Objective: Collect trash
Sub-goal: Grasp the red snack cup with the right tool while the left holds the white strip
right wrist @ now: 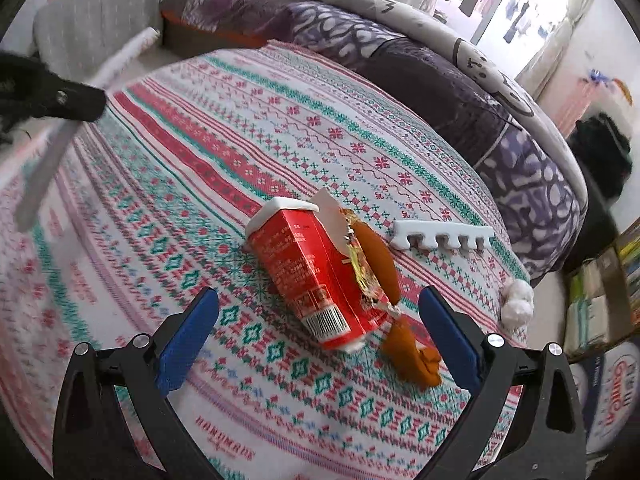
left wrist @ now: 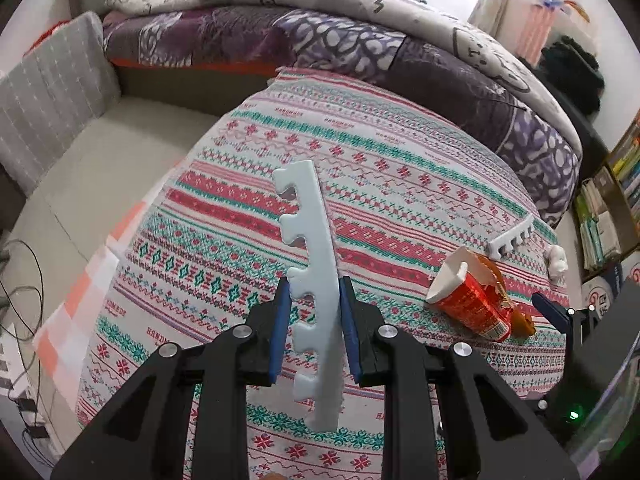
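My left gripper [left wrist: 314, 292] is shut on a long white notched foam strip [left wrist: 310, 264] and holds it above the patterned bedspread [left wrist: 400, 168]. A torn red carton [right wrist: 316, 276] lies on its side on the bedspread [right wrist: 200, 160], with an orange wrapper [right wrist: 380, 264] against it. My right gripper [right wrist: 318, 316] is open, its blue pads on either side of the carton's near end, not touching it. A shorter white notched foam piece [right wrist: 442, 236] lies just beyond the carton. The carton [left wrist: 468, 300] and short foam piece [left wrist: 512, 238] also show in the left wrist view, to the right.
A crumpled white wad [right wrist: 518, 304] sits at the bed's right edge. A purple and white quilt [right wrist: 440, 64] is piled along the far side. A grey cushion [left wrist: 48, 100] stands at the left. Bookshelves [left wrist: 616, 200] stand to the right, cables [left wrist: 20, 280] on the floor at left.
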### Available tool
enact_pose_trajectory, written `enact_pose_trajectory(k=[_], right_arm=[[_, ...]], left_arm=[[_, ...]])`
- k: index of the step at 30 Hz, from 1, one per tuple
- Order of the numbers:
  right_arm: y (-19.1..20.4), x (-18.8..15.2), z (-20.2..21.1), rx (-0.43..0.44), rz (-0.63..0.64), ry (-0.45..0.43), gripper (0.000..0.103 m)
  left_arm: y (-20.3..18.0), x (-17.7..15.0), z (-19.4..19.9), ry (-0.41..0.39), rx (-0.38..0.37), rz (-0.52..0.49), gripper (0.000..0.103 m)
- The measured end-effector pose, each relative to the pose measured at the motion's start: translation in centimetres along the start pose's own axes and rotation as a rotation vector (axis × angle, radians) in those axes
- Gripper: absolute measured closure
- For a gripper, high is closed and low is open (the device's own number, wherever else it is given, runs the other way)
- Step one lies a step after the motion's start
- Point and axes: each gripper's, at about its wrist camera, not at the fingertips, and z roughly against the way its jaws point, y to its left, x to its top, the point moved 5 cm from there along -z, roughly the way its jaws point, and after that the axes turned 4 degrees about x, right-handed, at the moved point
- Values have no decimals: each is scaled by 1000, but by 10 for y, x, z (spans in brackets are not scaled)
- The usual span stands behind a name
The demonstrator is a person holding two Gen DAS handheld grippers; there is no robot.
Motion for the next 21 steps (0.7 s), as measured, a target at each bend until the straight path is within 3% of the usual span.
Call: enact_pose_trajectory(k=[5,7,12,21], right_arm=[[-4,5,-16,-22,-27,5,12],[-1,4,-25,17,-45,31,42],[-2,9,-18,106,-121,-8,64],[-16,19,29,236,-312,-113,65]], left_arm=[[12,-2,-9,19,6,26,78],[16,-3,-12,30,6,36,78],[18,-3,-18,44,7,52,78],[5,3,-3,-15,3,32,78]])
